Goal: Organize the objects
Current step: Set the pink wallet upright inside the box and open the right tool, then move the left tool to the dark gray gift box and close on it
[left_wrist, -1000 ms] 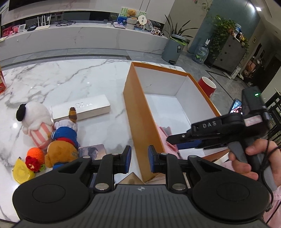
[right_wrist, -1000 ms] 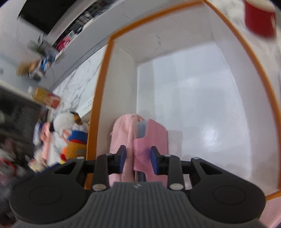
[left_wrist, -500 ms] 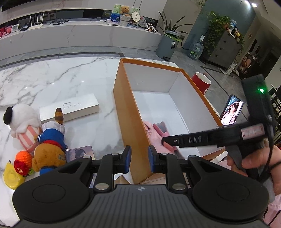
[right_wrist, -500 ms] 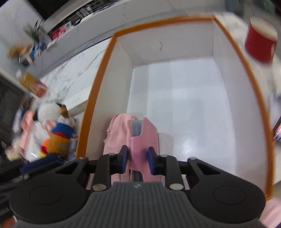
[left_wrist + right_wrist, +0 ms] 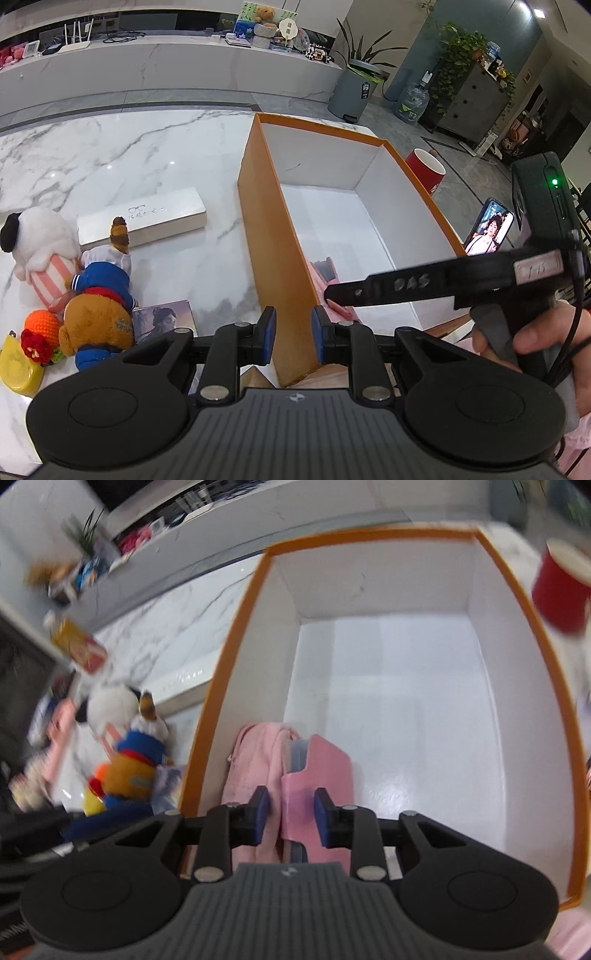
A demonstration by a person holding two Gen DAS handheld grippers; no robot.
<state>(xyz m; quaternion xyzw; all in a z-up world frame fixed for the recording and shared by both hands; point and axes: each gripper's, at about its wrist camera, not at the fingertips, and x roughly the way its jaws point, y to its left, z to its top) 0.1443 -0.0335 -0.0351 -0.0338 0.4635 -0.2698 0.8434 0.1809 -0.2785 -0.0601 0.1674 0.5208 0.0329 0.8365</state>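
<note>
An orange box (image 5: pixel 258 229) with a white inside stands open on the marble table; it also shows in the right wrist view (image 5: pixel 229 664). Pink items (image 5: pixel 317 764) lie in its near left corner. My right gripper (image 5: pixel 291 818) hovers over them with its jaws slightly apart around the pink case, not gripping it. From the left wrist view it (image 5: pixel 332 293) reaches into the box. My left gripper (image 5: pixel 293 334) is open and empty above the box's near left corner. Plush toys (image 5: pixel 99 295) lie left of the box.
A long silver case (image 5: pixel 140 221), a photo card (image 5: pixel 162 321) and a yellow lid (image 5: pixel 16 365) lie left of the box. A red cup (image 5: pixel 424 173) and a phone (image 5: pixel 487 230) stand right of it. A snack carton (image 5: pixel 79 650) is further left.
My right gripper's jaws have opened a little off the pink case, which rests in the box. My left gripper has shifted slightly and stayed open.
</note>
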